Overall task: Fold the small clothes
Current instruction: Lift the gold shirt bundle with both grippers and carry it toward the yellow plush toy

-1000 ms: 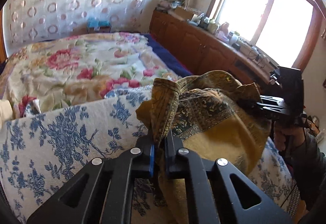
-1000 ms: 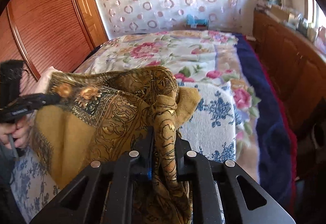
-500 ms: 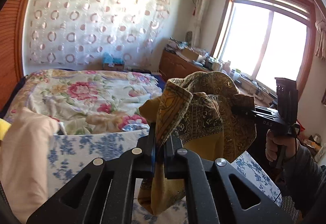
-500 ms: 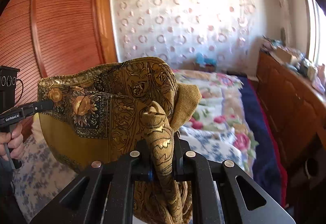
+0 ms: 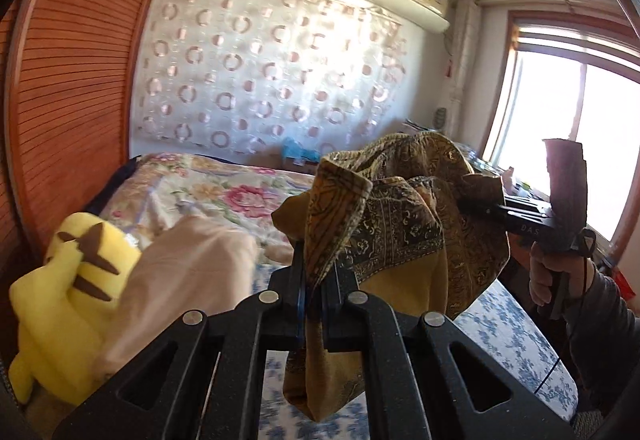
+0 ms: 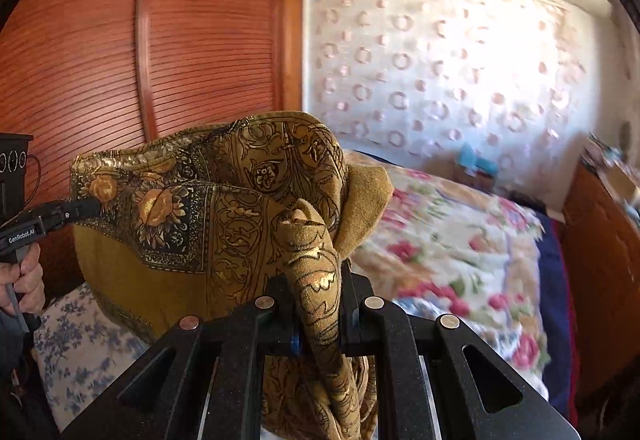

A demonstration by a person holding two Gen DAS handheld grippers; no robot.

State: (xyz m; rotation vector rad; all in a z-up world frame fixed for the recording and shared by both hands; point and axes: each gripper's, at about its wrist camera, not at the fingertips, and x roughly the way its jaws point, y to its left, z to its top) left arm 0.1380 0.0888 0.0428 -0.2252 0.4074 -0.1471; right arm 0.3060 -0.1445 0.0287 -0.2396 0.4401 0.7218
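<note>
A mustard-yellow patterned cloth (image 5: 400, 224) with dark ornate borders hangs in the air between both grippers, above the bed. My left gripper (image 5: 314, 280) is shut on one bunched corner of it. My right gripper (image 6: 318, 304) is shut on another bunched corner; the cloth (image 6: 224, 207) spreads from it to the left. In the left wrist view the right gripper (image 5: 468, 203) shows at the right, pinching the cloth's far edge. In the right wrist view the left gripper (image 6: 90, 205) shows at the left, pinching the border.
A blue-flowered white cover (image 5: 516, 344) lies below the cloth, on a bed with a floral quilt (image 5: 224, 191). A yellow plush toy (image 5: 68, 300) and a beige garment (image 5: 188, 272) lie at the left. A wooden wardrobe (image 6: 120, 59) stands left; a wooden cabinet (image 6: 600, 240) right.
Both grippers have lifted the cloth well up off the bed and tilted upward. The cloth now hangs free between them. The plush toy and beige garment have come into view.
</note>
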